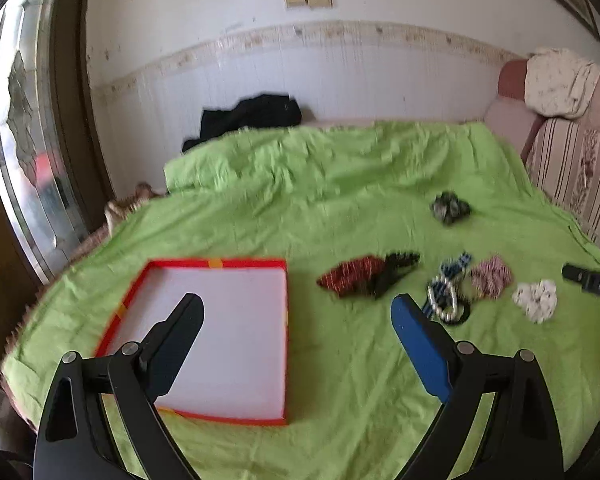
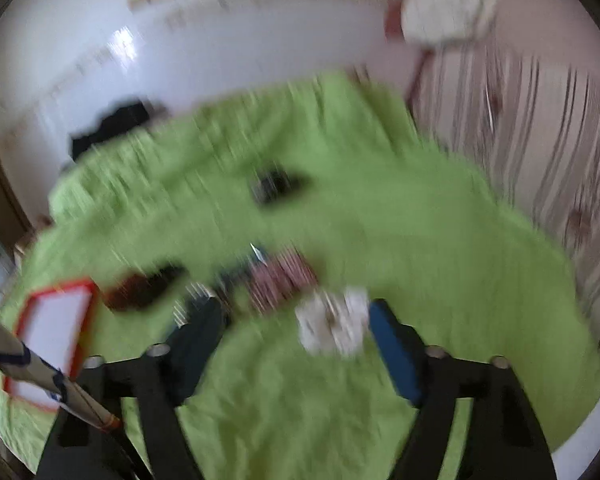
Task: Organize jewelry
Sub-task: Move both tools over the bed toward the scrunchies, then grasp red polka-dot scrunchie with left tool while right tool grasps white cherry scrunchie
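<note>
- L gripper (image 1: 298,308): black frame, one black finger, one blue-padded finger; jaws spread wide, nothing between them, hovering over the bright green wrinkled bedsheet (image 1: 340,184).
- Shallow red-rimmed cardboard tray w/ white floor (image 1: 236,320) lies flat on the sheet, under and ahead of L gripper's black finger; looks empty.
- Right of the tray: dark red striped fabric scrunchie (image 1: 350,276), touching a black claw hair clip (image 1: 396,270).
- Further right, a cluster: silver bead bracelet (image 1: 442,298) overlapping a black hair tie and a blue-black checked band; just beside them a pink-white striped scrunchie (image 1: 492,276).
- White speckled scrunchie (image 1: 538,300) near the sheet's right side, apart from the pink one.
- Dark grey-green patterned scrunchie (image 1: 450,208) sits alone, farther back on the sheet.
- R gripper (image 2: 292,312): view heavily motion-blurred; jaws apart, not pressing anything. White speckled scrunchie just inside its blue finger; can't tell if they touch.
- Black garment (image 1: 248,118) bunched at the far edge by the white wall; striped sofa back (image 1: 572,168) on the right.
</note>
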The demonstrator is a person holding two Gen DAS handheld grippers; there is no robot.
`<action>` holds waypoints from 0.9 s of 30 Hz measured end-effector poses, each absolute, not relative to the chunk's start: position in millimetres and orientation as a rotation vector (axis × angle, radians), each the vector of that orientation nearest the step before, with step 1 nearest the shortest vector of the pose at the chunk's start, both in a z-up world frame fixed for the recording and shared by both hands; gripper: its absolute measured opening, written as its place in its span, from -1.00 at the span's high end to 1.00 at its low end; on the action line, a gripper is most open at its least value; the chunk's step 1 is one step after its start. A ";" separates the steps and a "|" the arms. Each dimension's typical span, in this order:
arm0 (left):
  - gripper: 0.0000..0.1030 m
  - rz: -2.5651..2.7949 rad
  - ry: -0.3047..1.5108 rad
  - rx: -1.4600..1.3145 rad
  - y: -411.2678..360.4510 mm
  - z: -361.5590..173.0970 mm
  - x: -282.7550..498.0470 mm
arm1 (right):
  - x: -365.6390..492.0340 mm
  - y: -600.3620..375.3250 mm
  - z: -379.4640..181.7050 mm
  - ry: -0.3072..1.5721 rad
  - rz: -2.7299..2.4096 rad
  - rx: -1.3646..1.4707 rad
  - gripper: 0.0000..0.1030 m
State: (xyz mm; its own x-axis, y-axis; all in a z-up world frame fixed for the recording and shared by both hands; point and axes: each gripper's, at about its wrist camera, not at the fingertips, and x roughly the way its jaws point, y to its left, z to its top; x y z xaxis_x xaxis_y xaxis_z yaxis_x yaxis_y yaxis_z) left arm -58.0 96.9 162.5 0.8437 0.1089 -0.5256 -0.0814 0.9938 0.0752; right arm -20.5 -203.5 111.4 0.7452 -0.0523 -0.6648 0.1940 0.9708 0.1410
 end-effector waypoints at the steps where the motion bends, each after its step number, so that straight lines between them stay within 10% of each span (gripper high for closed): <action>1: -0.82 0.090 0.576 0.032 98.0 154.5 -53.9 | -20.5 -208.1 99.4 0.731 -0.149 0.218 -0.48; 6: -0.41 0.023 0.714 -0.012 95.8 125.7 -14.5 | -18.6 -217.9 71.8 0.761 -0.162 0.245 -0.49; 27: -0.41 -0.083 0.837 0.060 86.8 81.7 123.4 | 34.9 -264.5 33.1 0.844 -0.152 0.283 -0.65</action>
